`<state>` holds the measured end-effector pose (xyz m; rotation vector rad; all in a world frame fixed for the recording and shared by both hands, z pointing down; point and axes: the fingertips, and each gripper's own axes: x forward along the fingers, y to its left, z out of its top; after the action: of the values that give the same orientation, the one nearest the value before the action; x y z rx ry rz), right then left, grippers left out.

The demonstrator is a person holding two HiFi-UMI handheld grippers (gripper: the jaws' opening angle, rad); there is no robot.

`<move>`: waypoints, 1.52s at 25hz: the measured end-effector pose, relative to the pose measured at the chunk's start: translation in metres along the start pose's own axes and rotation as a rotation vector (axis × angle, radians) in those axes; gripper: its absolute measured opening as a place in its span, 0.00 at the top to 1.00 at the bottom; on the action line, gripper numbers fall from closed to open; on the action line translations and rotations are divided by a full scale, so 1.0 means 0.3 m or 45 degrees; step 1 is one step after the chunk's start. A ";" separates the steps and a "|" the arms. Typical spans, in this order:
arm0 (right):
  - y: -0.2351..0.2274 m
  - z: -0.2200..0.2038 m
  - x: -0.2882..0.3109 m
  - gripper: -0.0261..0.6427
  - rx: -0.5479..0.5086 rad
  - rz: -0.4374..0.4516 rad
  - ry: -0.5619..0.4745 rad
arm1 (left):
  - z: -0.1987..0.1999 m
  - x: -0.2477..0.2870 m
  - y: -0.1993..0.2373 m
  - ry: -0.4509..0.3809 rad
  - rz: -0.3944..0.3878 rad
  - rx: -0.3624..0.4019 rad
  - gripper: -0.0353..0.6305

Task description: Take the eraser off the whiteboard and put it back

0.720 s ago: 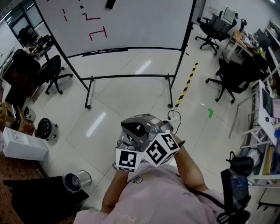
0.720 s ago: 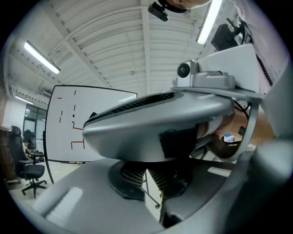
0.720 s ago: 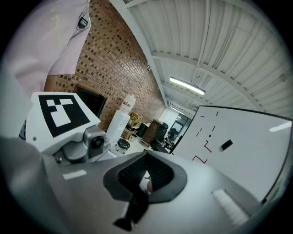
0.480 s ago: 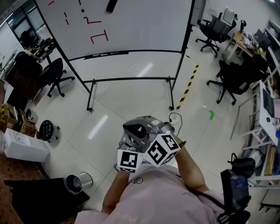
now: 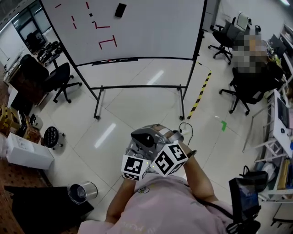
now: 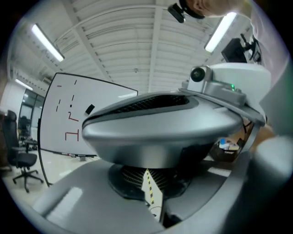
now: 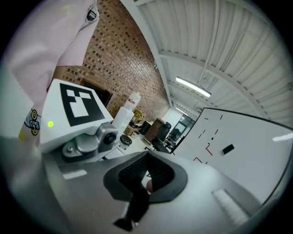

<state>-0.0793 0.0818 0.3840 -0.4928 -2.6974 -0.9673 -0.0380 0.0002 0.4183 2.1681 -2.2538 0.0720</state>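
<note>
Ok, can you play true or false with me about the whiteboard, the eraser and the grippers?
1. The eraser is stuck on the whiteboard. True.
2. One gripper is holding the eraser. False: the left gripper and the right gripper are both shut with nothing in them, held close to the person, far from the board.
3. There are red marks on the whiteboard. True.
4. The metal bin stands right under the whiteboard. False: it stands on the floor far from the board, near the person's left side.

Way to whiteboard (image 5: 155,32): bare floor (image 5: 132,119), open.
Low ahead: board's stand legs (image 5: 97,103).
Left side: office chair (image 5: 58,78), bin (image 5: 81,192).
Right side: chairs (image 5: 247,93).
</note>
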 end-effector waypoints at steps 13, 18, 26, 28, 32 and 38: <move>-0.421 -0.256 0.251 0.96 0.030 -0.048 0.033 | -0.012 0.415 0.339 0.010 -0.041 -0.023 0.94; -0.750 -0.402 0.460 0.96 0.084 -0.131 0.069 | -0.015 0.694 0.623 0.022 -0.095 -0.045 0.94; -1.323 -0.536 0.686 0.96 0.181 -0.289 0.070 | 0.116 1.131 1.022 -0.033 -0.215 0.047 0.94; -1.448 -0.516 0.691 0.96 0.287 -0.321 -0.079 | 0.134 1.199 1.123 -0.024 -0.184 0.070 0.94; -1.661 -0.516 0.675 0.96 0.362 -0.471 -0.171 | 0.225 1.318 1.375 -0.032 -0.073 0.135 0.94; -1.740 -0.597 0.713 0.96 0.411 -0.481 -0.108 | 0.620 1.407 1.726 -0.263 0.281 0.351 0.69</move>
<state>-0.4589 -0.3629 0.2916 0.0433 -3.0081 -0.5745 -0.5676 -0.4092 0.2376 2.1224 -2.7428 0.1794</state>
